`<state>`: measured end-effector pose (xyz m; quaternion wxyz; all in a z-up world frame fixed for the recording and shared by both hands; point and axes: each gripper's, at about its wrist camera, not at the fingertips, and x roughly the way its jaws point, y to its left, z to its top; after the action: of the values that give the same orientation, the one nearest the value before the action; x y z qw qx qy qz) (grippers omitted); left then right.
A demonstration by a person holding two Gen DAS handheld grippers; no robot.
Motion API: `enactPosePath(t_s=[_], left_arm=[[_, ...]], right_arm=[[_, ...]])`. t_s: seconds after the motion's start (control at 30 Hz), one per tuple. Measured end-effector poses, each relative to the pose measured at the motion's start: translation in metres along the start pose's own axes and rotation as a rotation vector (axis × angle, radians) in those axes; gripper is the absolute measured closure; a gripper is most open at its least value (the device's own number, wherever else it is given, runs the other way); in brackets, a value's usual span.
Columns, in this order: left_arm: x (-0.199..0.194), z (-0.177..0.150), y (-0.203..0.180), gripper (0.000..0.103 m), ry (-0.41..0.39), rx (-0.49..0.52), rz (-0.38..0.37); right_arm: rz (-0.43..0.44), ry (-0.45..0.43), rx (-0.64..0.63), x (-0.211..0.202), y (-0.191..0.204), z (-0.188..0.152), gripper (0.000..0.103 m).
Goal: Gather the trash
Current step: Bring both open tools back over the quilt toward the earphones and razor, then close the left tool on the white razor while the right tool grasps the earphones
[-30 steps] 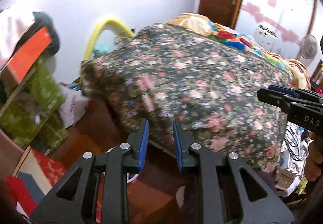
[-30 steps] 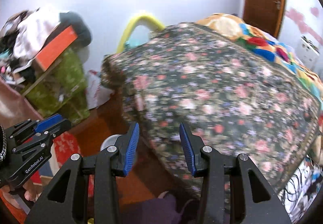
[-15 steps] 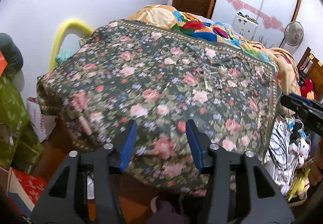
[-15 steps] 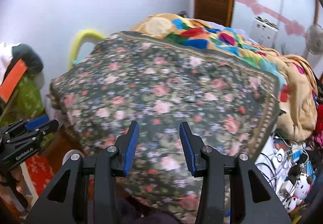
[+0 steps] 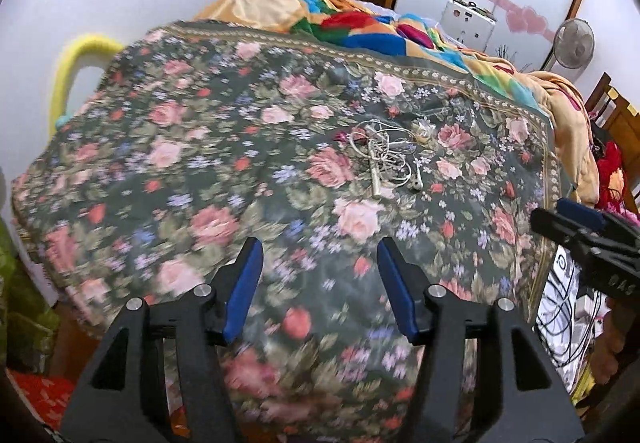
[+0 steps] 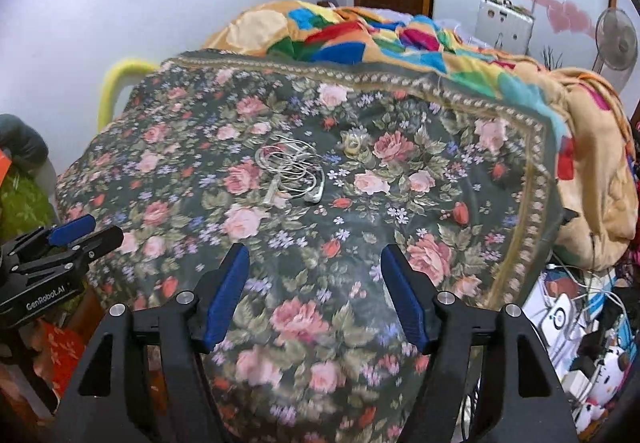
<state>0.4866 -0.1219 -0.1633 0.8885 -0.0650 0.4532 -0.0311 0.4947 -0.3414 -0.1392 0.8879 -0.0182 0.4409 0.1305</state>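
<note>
Trash to collect seems to be the small crumpled clear wrapper [image 6: 354, 141] lying on the floral bedspread [image 6: 460, 179], toward its far edge and just beside a tangle of white earphones [image 6: 294, 171]; whether the earphones count as trash I cannot tell. Both tools hang over the near edge of the bedspread, well apart from the wrapper, probably so the cameras can survey the bed. The left gripper [image 5: 318, 287] has its fingers spread wide and empty, and the right gripper [image 6: 316, 293] is likewise released, ready to close on something thin.
</note>
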Motion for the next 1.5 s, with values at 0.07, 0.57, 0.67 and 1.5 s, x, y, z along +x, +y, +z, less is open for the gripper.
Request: enactPosePath(t_s=[0.07,0.57,0.67,1.5], left_arm=[[0.018,0.008,-0.005,0.045,0.011,0.0,-0.012],[0.153,0.028,-0.04,0.045,0.055,0.072,-0.06],[0.158,0.026,-0.046,0.045,0.003,0.118,-0.03],[0.157,0.025,-0.031,0.095,0.021,0.15,-0.029]], right_arm=[[-0.008,0.008,0.004,0.021,-0.007,0.006,0.038],[0.117,0.096,0.073,0.139,-0.037,0.05,0.038],[0.177,0.098,0.093,0.156,-0.033,0.063,0.038],[0.068,-0.081,0.097,0.08,-0.028,0.092,0.095]])
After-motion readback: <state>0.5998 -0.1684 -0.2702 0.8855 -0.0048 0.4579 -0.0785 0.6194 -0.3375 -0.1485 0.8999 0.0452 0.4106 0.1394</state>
